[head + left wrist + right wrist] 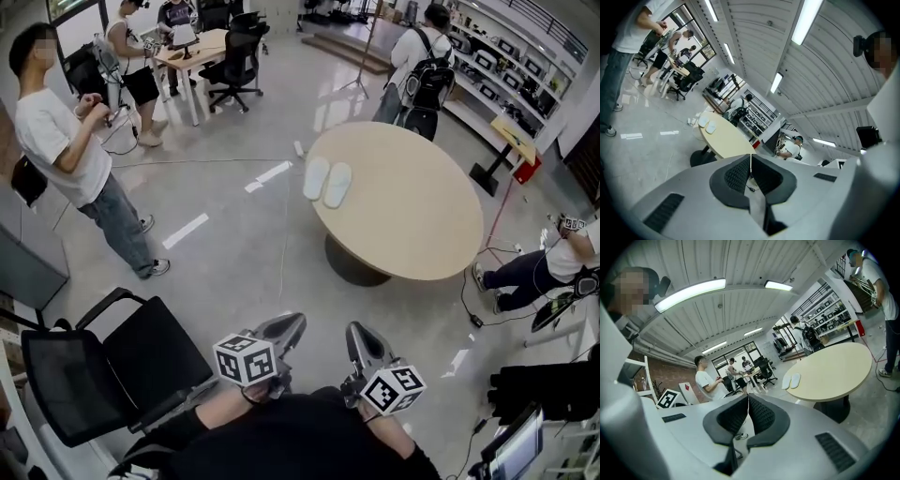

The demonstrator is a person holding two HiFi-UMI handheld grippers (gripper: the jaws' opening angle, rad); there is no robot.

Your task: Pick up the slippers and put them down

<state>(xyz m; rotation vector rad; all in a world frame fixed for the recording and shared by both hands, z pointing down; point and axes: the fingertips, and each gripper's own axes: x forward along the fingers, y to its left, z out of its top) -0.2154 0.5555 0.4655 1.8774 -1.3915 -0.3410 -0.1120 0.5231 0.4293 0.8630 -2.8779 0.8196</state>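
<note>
**Head view.** Slippers: one pale pair, lying side by side and about parallel on the round table, close to its rim on the side towards the open floor. The left hand-held gripper and the right hand-held gripper were low in the frame, near the person's body and well apart from the table. Both had their jaws together and held nothing.
- Risk: the pair lay so near the rim that a nudge from a closed tip would likely slide one slipper off onto the floor.
- Risk: a black office chair stood just beside the left side of the approach, and cables ran over the floor by the table's right; either could snag a step.

**Left gripper view.** Its jaws met along one thin line, with nothing between them. The slippers appeared as two small light ovals at the table's far end.
- Risk: the jaws had to be opened before arrival, otherwise they would push the slippers, not grasp them.

**Right gripper view.** Jaws likewise shut and empty. The slippers lay at the table's left edge, almost touching one another.
- Risk: closing on one slipper could drag or pinch its neighbour.

**Appearance.** The slippers were flat, thin, smooth and whitish, probably soft and apt to droop if gripped at one end. Which face was up could not be told.
</note>
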